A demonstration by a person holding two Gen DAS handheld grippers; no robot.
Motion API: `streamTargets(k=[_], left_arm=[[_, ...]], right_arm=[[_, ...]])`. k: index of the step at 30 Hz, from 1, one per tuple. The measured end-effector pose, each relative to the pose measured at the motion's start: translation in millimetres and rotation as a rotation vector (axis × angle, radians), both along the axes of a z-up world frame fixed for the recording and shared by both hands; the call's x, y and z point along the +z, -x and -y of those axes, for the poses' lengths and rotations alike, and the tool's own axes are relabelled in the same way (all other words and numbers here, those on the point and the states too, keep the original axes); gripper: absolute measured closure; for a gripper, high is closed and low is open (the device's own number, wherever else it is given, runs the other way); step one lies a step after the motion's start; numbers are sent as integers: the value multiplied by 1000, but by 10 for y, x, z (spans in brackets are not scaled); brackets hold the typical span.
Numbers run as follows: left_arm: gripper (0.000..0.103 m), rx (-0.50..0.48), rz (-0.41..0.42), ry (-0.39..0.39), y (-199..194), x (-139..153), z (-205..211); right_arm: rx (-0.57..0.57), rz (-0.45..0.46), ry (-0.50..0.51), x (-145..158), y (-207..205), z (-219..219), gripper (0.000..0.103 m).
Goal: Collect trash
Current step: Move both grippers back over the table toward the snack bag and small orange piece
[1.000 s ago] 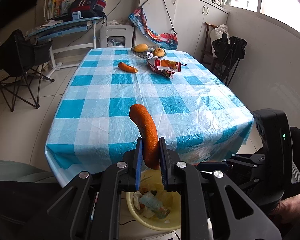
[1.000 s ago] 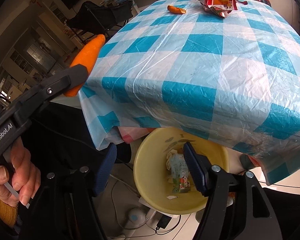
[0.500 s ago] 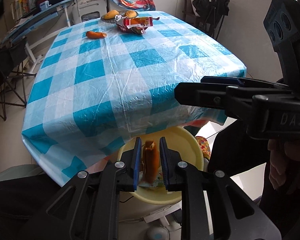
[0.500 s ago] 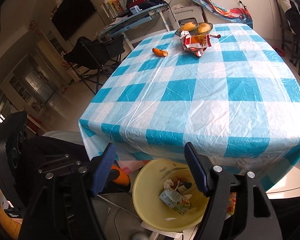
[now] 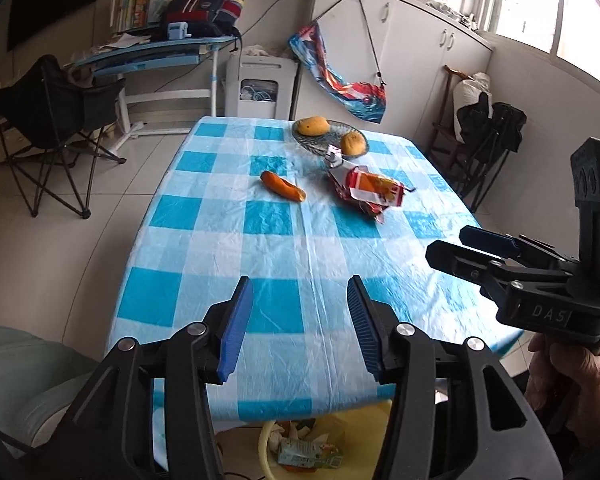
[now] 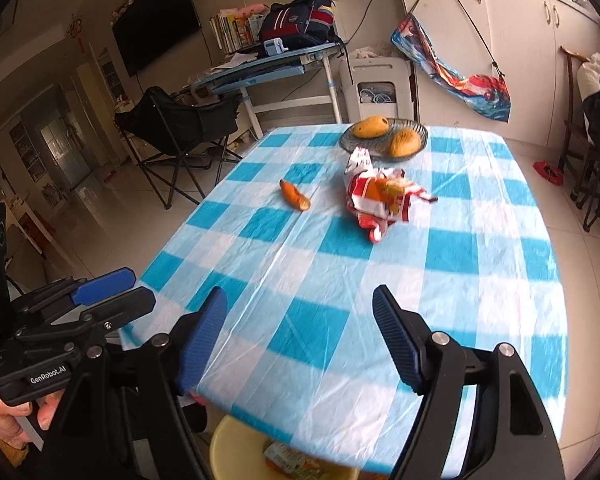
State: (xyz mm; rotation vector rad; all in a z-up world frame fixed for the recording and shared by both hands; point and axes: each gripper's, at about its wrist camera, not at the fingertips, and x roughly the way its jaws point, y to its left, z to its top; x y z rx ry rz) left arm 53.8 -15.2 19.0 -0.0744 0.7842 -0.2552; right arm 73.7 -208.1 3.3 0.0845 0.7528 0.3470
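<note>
The yellow bin [image 5: 268,446] sits mostly hidden under the near table edge — only part of its rim and some crumpled litter inside show. The table [image 5: 300,248] wears a blue-and-white checked plastic cloth; behind it stand a folding chair [image 5: 56,120], a cluttered desk [image 5: 152,52] and white cabinets [image 5: 412,48]. A torn red snack wrapper [image 5: 366,194] lies crumpled near the far end, an orange peel piece [image 5: 283,186] beside it, both just before a fruit bowl [image 5: 330,138]. The left gripper [image 5: 300,320] has just been opening, nothing between its jaws; the right gripper [image 6: 300,340] also stands open and empty.
</note>
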Motion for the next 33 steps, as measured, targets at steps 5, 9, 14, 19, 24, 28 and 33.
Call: streamTargets(k=[5,9,14,19,24,28,33], left_arm=[[55,52,-21,21,-591,-61,62],[52,77,-42,6,-1034,-188,182],[52,105,-70,-18,-1510,-362,333],[52,139,-109,-38,-1836,-552,405],[52,157,-140,-73,-1995,-731,456],[84,89,-127,-94,-1973,-774,583],[93,56,-130,-77,-1796,-744,577]], right_arm=[[-2,11,90,15,-551,36,31],[-17,-32,111,-137,-957,137,31],[-40,-102,53,-351,-1274,270,31],[-28,-125,57,-439,-1410,271,31],[-8,-155,49,-513,-1490,262,53],[27,-159,40,-514,-1469,209,82],[48,-136,-8,-400,-1332,146,102]])
